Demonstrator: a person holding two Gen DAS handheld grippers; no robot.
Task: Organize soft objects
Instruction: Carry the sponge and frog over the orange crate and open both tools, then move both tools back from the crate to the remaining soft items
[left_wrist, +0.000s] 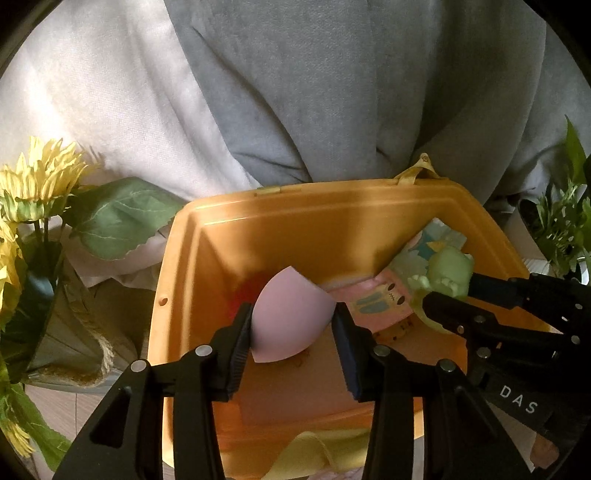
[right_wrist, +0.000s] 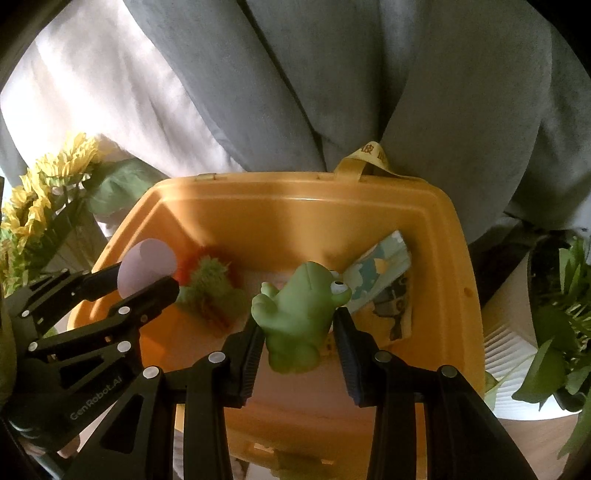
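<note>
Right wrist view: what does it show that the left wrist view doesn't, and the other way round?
Only the right wrist view shows the green-topped orange plush in full and the white ribbed pot.

Only the left wrist view shows the yellow cloth at the bin's near edge.

Both show the orange bin, the left gripper shut on the pink sponge, the right gripper shut on the green frog toy, and the sunflowers.

"DAS" on the right hand-held gripper (left_wrist: 421, 301), "GenRobot.AI" on the left hand-held gripper (right_wrist: 147, 282), unreadable characters on yellow ribbon (right_wrist: 373, 155)
</note>
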